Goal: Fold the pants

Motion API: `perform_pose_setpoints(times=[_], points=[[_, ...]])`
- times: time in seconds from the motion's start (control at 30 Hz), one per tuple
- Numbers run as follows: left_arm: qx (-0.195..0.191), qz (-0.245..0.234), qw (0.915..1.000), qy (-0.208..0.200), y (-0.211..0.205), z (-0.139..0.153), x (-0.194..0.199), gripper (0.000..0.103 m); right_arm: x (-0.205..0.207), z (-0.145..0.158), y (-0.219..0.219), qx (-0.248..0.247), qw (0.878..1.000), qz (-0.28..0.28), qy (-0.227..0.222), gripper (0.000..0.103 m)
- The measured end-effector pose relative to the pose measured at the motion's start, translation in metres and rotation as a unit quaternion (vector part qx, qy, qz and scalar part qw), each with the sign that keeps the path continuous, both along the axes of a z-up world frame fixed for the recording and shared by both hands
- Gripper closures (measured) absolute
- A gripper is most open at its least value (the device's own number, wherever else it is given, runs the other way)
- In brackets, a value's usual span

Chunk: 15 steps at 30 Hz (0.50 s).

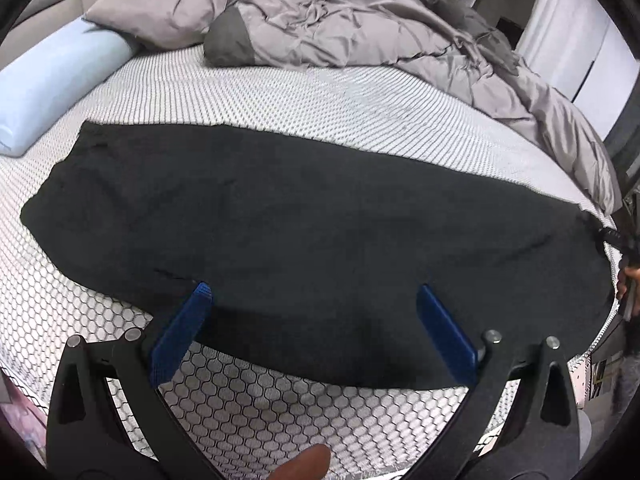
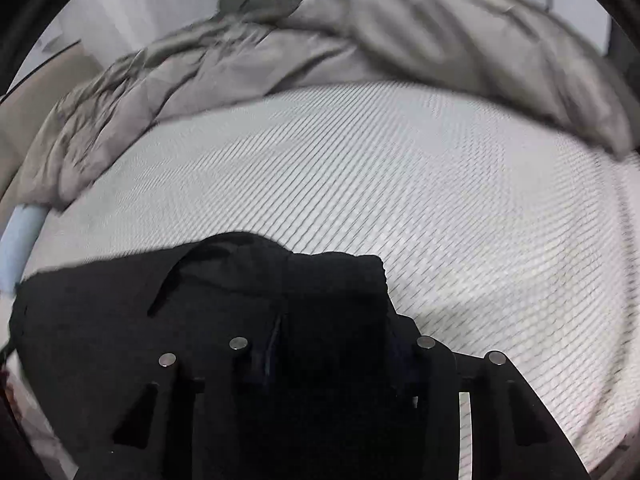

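Right view blurry, your right gripper [image 2: 320, 360] fingertips buried under bunched black cloth, so can't say for sure if it's clamped, though fabric is heaped right between arms. Right end of pants [image 1: 304, 232] cut off at frame edge in left view. Grey comforter [image 1: 360, 28] piled at far side of mattress [image 1: 280, 92], pale blue pillow [image 1: 52, 84] at left. Your left gripper [image 1: 314, 300] spread wide, blue fingers [image 1: 188, 320] over near edge, nothing pinched. Pants lie flat and long across mattress, plain black, mostly smooth.
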<state>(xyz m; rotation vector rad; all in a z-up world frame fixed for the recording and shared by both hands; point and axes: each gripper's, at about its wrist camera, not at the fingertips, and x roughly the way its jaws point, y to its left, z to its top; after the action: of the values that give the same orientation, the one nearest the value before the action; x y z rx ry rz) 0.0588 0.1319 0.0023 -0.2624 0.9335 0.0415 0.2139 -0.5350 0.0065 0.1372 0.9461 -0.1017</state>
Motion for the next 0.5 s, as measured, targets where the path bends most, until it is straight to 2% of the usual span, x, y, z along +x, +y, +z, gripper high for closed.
perform_pose_setpoints(times=[0.1, 0.17, 0.27, 0.37, 0.5], points=[[-0.001, 0.010, 0.9999, 0.012, 0.004, -0.012, 0.007, 0.001, 0.016, -0.010, -0.013, -0.014, 0.999, -0.023, 0.034, 0.055], [-0.002, 0.011, 0.9999, 0.012, 0.006, -0.016, 0.007, 0.001, 0.013, -0.008, -0.014, -0.005, 0.999, -0.028, 0.032, 0.037], [0.004, 0.012, 0.9999, -0.002, 0.003, -0.014, 0.007, 0.001, -0.012, 0.008, -0.010, -0.003, 1.000, -0.011, 0.001, 0.019], [-0.008, -0.019, 0.9997, -0.016, -0.016, -0.005, 0.010, 0.001, -0.055, 0.020, -0.012, 0.007, 1.000, -0.014, -0.026, 0.017], [0.019, -0.065, 0.9968, -0.042, -0.058, 0.009, 0.011, 0.001, -0.112, 0.017, -0.028, 0.063, 0.996, -0.044, -0.049, 0.017]])
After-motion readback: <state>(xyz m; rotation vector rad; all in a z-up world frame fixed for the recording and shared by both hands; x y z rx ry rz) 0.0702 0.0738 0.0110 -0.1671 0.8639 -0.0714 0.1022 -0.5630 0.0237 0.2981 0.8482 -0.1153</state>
